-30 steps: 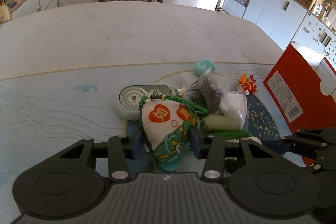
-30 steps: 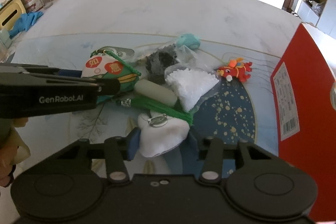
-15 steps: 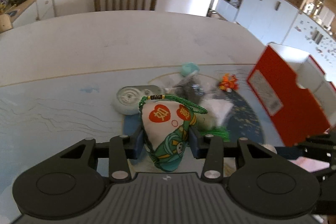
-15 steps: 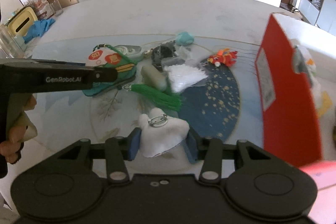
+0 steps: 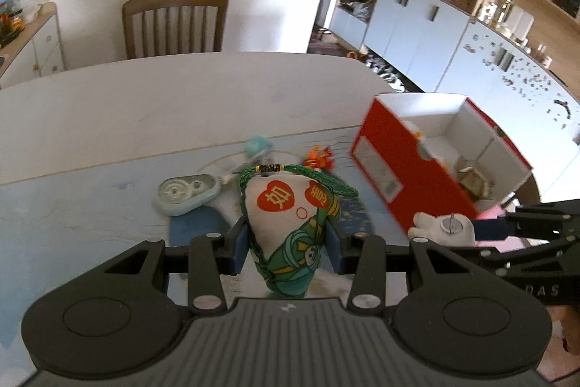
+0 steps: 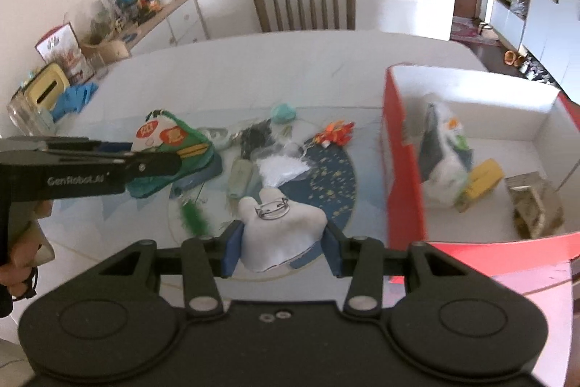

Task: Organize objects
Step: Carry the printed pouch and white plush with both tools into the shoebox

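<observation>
Left gripper angled down, clamped on green-and-white cloth sachet; right gripper, at its 3 o'clock, clamps white plush badge.

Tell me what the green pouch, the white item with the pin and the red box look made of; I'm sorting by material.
Green pouch: printed woven cloth, matte, with braided cord edging. White item: soft felt or plush, likely stuffed; it dents between the fingers, and the clasp looks metal. Red box: cardboard, smooth red outside, plain white inside.
</observation>
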`<state>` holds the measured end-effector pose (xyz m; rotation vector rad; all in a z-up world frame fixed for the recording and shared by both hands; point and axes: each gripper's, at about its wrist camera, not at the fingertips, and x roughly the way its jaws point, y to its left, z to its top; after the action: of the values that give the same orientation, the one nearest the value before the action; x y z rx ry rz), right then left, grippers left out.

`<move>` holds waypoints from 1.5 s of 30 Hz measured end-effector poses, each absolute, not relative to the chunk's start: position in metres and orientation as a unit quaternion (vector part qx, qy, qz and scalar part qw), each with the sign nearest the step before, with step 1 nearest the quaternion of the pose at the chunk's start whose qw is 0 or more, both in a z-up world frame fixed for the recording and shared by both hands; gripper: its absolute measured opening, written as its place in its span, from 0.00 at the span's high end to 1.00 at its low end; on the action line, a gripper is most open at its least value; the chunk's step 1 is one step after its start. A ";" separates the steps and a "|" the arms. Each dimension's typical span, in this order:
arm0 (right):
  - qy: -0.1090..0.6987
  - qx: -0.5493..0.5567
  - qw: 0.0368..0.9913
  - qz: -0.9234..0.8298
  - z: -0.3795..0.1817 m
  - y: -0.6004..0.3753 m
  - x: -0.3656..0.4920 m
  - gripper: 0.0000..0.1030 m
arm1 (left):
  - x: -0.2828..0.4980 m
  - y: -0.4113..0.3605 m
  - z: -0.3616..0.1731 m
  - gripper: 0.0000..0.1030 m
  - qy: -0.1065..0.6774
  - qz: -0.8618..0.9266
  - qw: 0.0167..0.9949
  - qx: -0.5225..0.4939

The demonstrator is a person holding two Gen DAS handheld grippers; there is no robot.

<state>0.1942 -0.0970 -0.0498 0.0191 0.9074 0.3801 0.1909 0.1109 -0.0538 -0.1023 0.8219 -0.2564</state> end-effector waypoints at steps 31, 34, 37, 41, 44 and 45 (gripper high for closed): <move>0.379 0.014 0.918 0.119 -0.014 -0.279 0.225 0.57 | 0.228 -0.094 0.047 0.59 0.334 -0.208 0.919 0.038; 0.381 0.010 0.917 0.115 -0.020 -0.293 0.234 0.57 | 0.240 -0.117 0.039 0.59 0.346 -0.212 0.913 0.045; 0.387 0.008 0.915 0.110 -0.027 -0.305 0.244 0.57 | 0.251 -0.138 0.026 0.59 0.358 -0.214 0.908 0.050; 0.399 0.007 0.911 0.107 -0.038 -0.320 0.260 0.57 | 0.264 -0.156 0.007 0.59 0.375 -0.209 0.902 0.055; 0.404 -0.001 0.908 0.112 -0.045 -0.324 0.273 0.57 | 0.272 -0.167 -0.009 0.59 0.395 -0.207 0.893 0.059; 0.407 -0.003 0.906 0.113 -0.048 -0.325 0.279 0.57 | 0.274 -0.170 -0.014 0.59 0.402 -0.205 0.890 0.060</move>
<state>0.2786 -0.3248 -0.0480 -0.0068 0.8398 0.2338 0.2742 -0.1696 -0.0143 0.1253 0.8357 -0.4262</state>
